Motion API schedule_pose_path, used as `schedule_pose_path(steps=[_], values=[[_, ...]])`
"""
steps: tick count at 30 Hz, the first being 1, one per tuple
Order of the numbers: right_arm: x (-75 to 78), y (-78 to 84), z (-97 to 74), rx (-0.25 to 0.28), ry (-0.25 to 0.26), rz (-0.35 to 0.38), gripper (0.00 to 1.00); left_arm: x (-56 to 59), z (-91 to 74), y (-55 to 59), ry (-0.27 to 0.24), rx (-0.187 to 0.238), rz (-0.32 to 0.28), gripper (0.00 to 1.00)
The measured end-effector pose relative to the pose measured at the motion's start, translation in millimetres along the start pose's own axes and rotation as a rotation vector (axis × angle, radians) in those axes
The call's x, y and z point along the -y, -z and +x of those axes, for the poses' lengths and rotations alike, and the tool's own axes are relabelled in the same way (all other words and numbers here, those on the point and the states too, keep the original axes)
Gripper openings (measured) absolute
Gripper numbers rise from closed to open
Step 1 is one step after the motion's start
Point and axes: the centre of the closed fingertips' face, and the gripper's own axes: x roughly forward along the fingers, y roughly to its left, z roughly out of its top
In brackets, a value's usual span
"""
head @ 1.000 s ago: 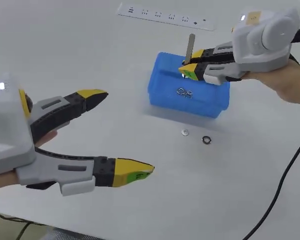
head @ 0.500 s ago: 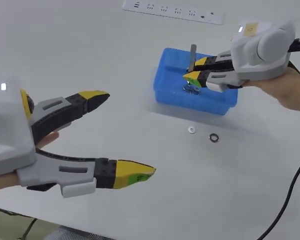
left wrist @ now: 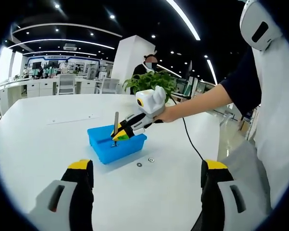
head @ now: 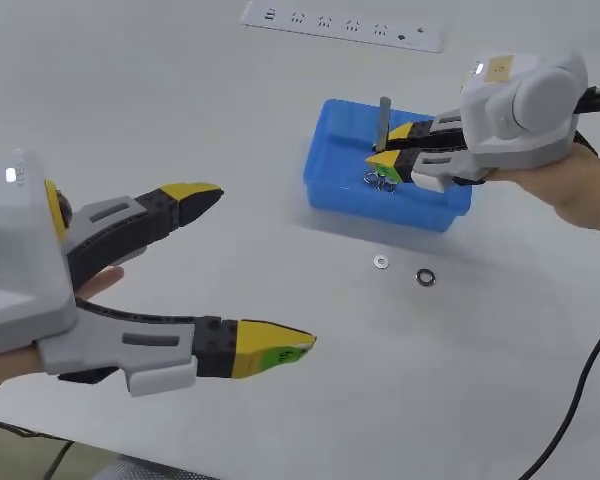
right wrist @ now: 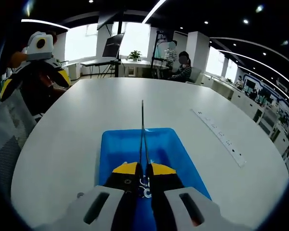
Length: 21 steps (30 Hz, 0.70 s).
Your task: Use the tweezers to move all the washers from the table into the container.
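A blue container (head: 340, 190) sits on the white table with a few washers (head: 380, 181) inside it. My right gripper (head: 385, 157) hovers over it, shut on thin grey tweezers (head: 384, 115) that stick up above the jaws. In the right gripper view the tweezers (right wrist: 142, 127) run forward between the shut jaws of the right gripper (right wrist: 144, 168) over the container (right wrist: 166, 147). A silver washer (head: 381, 262) and a dark washer (head: 426, 278) lie on the table just in front of the container. My left gripper (head: 245, 272) is open and empty, well to the left.
A white power strip (head: 342, 26) lies at the table's far edge. A black cable (head: 580, 385) trails across the right side. In the left gripper view the container (left wrist: 106, 148) and both washers (left wrist: 139, 164) lie ahead, with a person's arm (left wrist: 202, 98) at the right.
My right gripper with the tweezers has come slightly lower over the middle of the container. The left gripper has stayed put, and the head camera has shifted a little.
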Motion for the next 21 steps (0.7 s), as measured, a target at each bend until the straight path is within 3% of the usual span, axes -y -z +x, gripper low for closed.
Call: schedule_pose_path(steps=[4,9,13,14,17,21], values=[[-2.3,-3.6,-1.1,0.014,-0.008,0.002,0.08,-8.1,3.4,-6.7,-0.014,0.021,0.003,0.97],[-2.9,-7.2,-2.0,0.023,-0.013,0.003,0.08,-22.6,19.6,-20.9,-0.005,0.06,-0.005,0.92],[-1.6,-8.7,-4.1,0.025,-0.013,-0.006,0.08,-39.7,44.6,-35.9,0.005,0.075,0.028,0.88],[-0.8,-9.4,-5.0,0.026,-0.012,-0.007,0.08,-48.2,55.2,-42.4,-0.016,0.085,0.041,0.87],[0.3,-9.3,-6.1,0.024,-0.009,-0.01,0.08,-62.9,81.5,-52.4,-0.006,0.096,0.035,0.83],[-0.8,-10.7,-8.3,0.034,-0.009,-0.005,0.08,-71.9,110.0,-63.9,0.017,0.104,0.038,0.75]])
